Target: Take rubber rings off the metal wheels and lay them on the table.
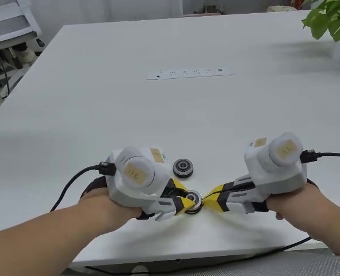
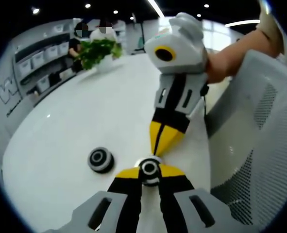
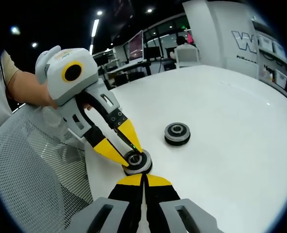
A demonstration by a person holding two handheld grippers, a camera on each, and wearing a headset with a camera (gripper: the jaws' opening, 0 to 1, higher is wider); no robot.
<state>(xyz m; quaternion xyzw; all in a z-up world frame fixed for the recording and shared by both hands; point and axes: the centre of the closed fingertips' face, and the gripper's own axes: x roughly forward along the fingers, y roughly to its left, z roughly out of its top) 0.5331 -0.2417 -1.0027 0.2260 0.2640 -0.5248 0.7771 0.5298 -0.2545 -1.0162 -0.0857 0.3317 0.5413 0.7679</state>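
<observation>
Rubber ring [image 3: 149, 163] not yet off: hold left tongs [image 1: 184, 202] clamped round the metal wheel [image 1: 193, 200] at near edge of the table [image 1: 158, 115], peel with clenched right tongs [image 1: 211, 199] at its rim, clear of the second wheel [image 1: 183, 167].

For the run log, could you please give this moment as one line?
left hand-held gripper: shut on wheel | right hand-held gripper: shut, tips at wheel | second wheel: on table

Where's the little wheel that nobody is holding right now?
In the head view, the free wheel lies on the white table near its front edge. It sits just beyond the left gripper and the gripped wheel.
</observation>
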